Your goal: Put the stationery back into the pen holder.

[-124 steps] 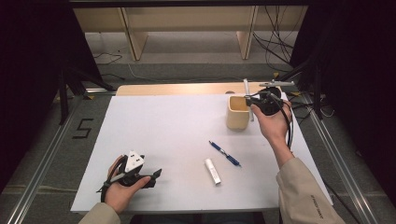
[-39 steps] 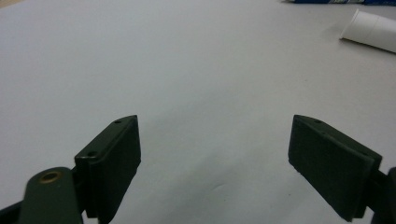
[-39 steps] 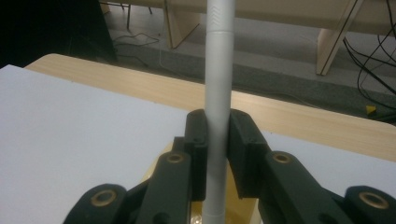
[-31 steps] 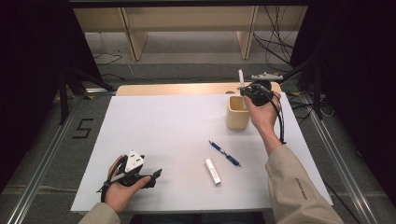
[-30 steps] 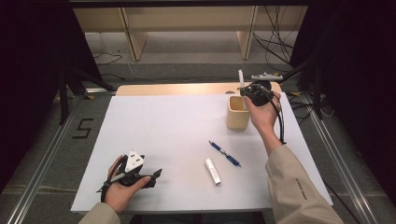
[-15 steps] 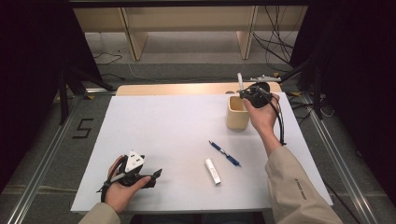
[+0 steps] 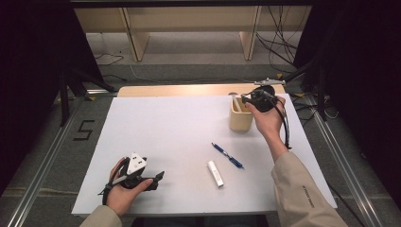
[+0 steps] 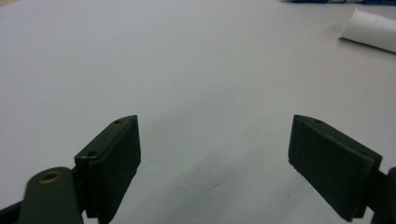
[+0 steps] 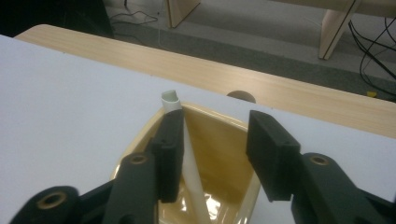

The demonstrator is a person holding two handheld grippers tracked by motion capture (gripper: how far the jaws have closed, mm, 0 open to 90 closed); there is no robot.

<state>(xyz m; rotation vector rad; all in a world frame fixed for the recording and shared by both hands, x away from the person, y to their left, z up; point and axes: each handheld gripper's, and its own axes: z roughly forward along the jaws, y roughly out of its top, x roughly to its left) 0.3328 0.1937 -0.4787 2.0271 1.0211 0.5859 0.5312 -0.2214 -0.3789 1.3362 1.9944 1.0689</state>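
Item: white marker [image 9: 187,154], a slim tube standing tilted inside the tan cup [image 7: 239,117] at upper right of the high view, its top end leaning past the cup's rim.
Handling, as judged: light, stiff, smooth plastic, likely slippery on its round barrel; not fragile. Best taken across the barrel near the middle. The cup looks light enough to tip if knocked.

Right gripper [image 9: 215,154]: poised directly above the cup mouth, pointing down and forward. Its fingers have just been opening and stand at medium width; the marker rests against the left finger, not pinched. Forearm reaches in from lower right.

Left gripper [image 8: 215,168]: lower left of the high view, resting low over the white tabletop [image 7: 165,137], fingers wide, nothing between.

Also on the tabletop, centre-right: blue pen [image 7: 227,155]; second white marker [image 7: 215,173] just beside it, apart.
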